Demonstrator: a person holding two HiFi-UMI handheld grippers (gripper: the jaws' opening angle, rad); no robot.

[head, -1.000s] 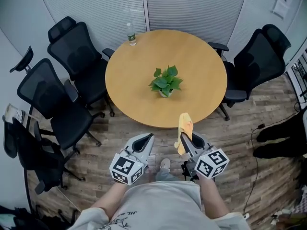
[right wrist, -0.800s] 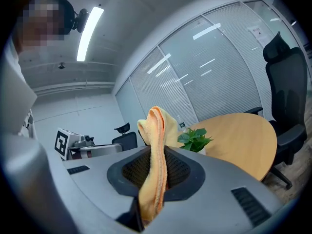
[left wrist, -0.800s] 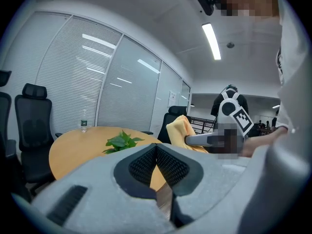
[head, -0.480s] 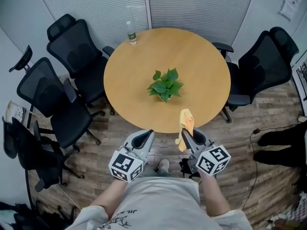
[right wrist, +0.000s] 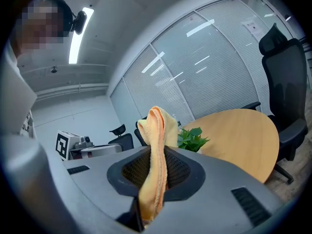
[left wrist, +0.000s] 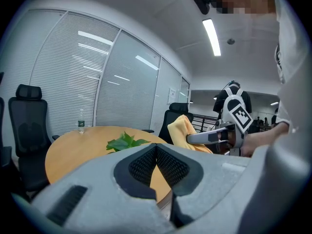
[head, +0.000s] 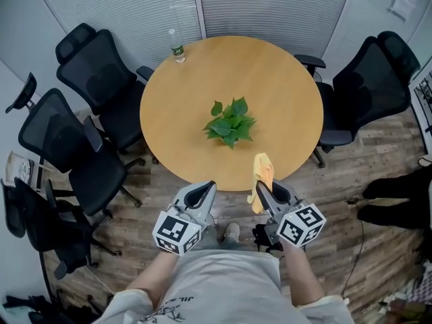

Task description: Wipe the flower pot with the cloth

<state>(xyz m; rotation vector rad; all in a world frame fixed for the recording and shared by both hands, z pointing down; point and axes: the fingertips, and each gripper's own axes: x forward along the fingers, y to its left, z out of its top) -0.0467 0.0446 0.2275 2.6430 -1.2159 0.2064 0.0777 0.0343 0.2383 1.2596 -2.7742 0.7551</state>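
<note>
Just short of the near edge of the round table (head: 270, 73), the right gripper (head: 260, 187) clenches a yellow cloth (head: 262, 170); the left gripper (head: 207, 187) is closed, empty. At the table's centre stands the plant (head: 231, 123) — pot hidden under leaves — with wiping not yet begun.

Left tool (head: 205, 185) jaws together and empty, right tool (head: 260, 187) clamped on cloth (head: 262, 170), both side by side

The head view looks steeply down from above at the table (head: 175, 93) just ahead. Each gripper view sits low by the table's near edge, facing almost level across it toward the far blinds (head: 270, 5). All three share the plant (head: 231, 121).
</note>
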